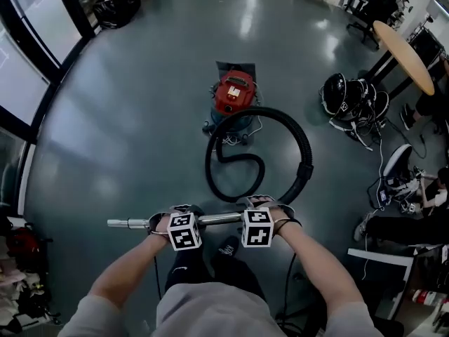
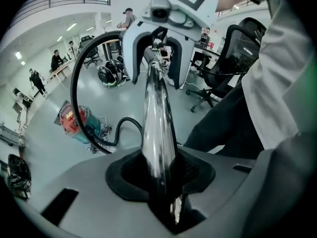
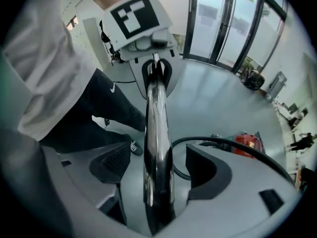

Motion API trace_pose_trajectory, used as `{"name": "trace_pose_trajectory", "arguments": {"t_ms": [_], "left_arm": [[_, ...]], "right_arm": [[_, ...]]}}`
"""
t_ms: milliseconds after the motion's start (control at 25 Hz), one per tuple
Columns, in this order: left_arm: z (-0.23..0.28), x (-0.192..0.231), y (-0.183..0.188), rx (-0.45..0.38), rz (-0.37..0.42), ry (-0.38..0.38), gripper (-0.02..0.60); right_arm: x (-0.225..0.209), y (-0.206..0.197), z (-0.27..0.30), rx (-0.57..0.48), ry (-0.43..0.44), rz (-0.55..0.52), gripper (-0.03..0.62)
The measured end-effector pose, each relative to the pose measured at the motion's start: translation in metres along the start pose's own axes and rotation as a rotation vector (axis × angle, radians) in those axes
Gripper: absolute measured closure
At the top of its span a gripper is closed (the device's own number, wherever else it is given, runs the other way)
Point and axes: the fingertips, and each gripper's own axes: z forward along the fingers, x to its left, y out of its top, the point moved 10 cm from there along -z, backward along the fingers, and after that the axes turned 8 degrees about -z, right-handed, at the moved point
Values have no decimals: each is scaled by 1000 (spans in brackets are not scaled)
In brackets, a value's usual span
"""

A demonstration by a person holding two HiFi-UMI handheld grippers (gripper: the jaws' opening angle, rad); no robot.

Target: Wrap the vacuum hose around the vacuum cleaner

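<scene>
My left gripper (image 2: 161, 171) is closed narrow on the shiny chrome metal wand tube (image 1: 217, 220), its black pads (image 2: 124, 175) pressed against the pipe on both sides. My right gripper (image 3: 158, 170) sits further along the same tube, towards the hose end, but its fingers stand wide. The ribbed black pads (image 3: 115, 163) are clear of the metal on either side, and the tube simply runs through the gap. I hold the tube level across my front, above my dark trousers (image 1: 186, 272) and black shoe (image 1: 226, 248). Its bare tip sticks out past the left gripper.

From the other end of the tube a black plastic handle bend (image 1: 303, 174) leads into the long black ribbed vacuum hose (image 1: 298, 135). The hose arcs away over the glossy grey floor (image 1: 140, 104), swings round in a big loop and curls back in an S. It ends at the red-and-teal canister vacuum cleaner (image 1: 233, 95), which stands a little way ahead of me. The hose lies loose on the floor in front of the machine, not yet wound round it.

Beyond, to my right, what looks like a black helmet (image 1: 335, 90) lies on the floor near a round wooden table (image 1: 403, 48). Far left, a black bag (image 1: 118, 4) lies by the glass wall (image 1: 28, 55).
</scene>
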Motion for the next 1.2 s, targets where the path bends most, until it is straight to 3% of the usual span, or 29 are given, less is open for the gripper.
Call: {"name": "trace_pose_trajectory", "arguments": {"t_ms": [240, 280, 320, 360, 560, 680, 760, 920, 1080, 1200], "left_arm": [[0, 37, -7, -17, 12, -68, 443], [1, 44, -8, -18, 4, -87, 443], [3, 52, -10, -20, -1, -106, 443], [5, 59, -13, -21, -4, -125, 443], [9, 86, -34, -34, 57, -159, 442], [5, 100, -42, -88, 125, -117, 437], [1, 113, -50, -92, 124, -88, 417], [-21, 148, -82, -92, 25, -29, 312], [-52, 175, -113, -117, -85, 91, 310], [-77, 186, -136, -185, -184, 191, 310]], "right_arm": [[-43, 19, 56, 76, 188, -5, 264], [-48, 19, 58, 83, 184, -15, 316], [-53, 20, 59, 89, 171, -31, 446], [-58, 22, 61, 94, 160, -45, 484], [-75, 33, 80, 87, 146, -6, 502], [-86, 33, 87, 77, 140, 31, 502], [-93, 31, 89, 78, 133, 55, 503], [-107, 23, 91, 106, 127, 110, 505], [-117, 19, 96, 72, 108, 194, 505], [-113, 13, 100, 40, 100, 287, 505]]}}
